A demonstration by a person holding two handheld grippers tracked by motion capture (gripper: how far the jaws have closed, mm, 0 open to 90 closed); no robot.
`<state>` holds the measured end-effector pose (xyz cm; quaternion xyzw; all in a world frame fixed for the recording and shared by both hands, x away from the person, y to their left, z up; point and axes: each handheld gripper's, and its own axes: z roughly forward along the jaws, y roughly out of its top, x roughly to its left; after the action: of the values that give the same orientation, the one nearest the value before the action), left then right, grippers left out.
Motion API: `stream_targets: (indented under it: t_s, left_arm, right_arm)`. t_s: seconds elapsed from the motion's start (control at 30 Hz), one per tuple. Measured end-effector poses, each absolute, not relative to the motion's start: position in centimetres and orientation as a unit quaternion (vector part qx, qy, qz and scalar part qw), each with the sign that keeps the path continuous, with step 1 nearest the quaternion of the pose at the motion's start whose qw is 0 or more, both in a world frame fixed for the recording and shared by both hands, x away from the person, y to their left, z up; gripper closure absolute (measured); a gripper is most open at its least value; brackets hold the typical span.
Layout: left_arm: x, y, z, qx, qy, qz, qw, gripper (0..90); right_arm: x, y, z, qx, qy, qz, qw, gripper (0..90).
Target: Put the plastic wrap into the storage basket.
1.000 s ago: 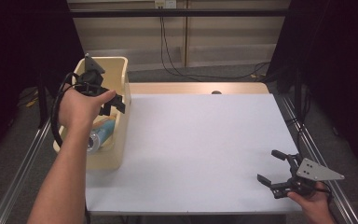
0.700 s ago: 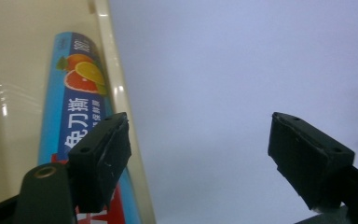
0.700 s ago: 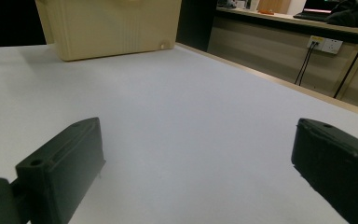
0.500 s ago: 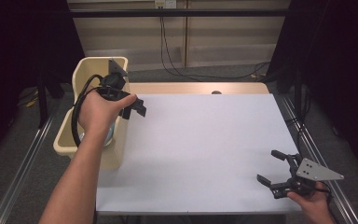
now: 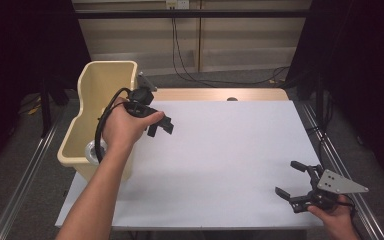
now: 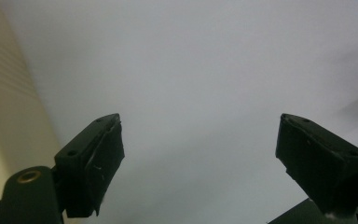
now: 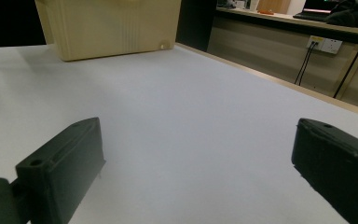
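Cream plastic bin [image 5: 96, 87] sits at the counter's [image 5: 230, 150] left edge, a silvery can [image 5: 94, 150] lying inside. Just right of it, the left gripper [image 5: 161, 125] hovers, jaws released and empty. Far right, the right gripper [image 5: 294, 180] rests released. Likely between pickups; next, choose a target.

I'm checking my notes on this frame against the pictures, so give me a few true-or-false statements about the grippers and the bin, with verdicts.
1. The left gripper is open with nothing between its jaws. True.
2. The right gripper is shut on a can. False: it is open and empty, low over the white table.
3. The cream bin stands at the table's left edge. True.
4. The bin is empty. False: a silvery round object lies inside.
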<state>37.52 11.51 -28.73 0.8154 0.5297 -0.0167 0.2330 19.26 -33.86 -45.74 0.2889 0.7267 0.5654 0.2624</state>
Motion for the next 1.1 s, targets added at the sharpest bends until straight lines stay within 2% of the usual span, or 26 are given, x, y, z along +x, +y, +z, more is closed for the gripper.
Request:
stream_targets:
  t_s: [1.1]
  left_arm:
    - [35.0, 7.6, -34.3, 0.86, 0.452, -0.02, 0.234, 12.9]
  right_arm:
    - [19.3, -33.8, -45.8, 0.286, 0.729, 0.564, 0.262, 1.4]
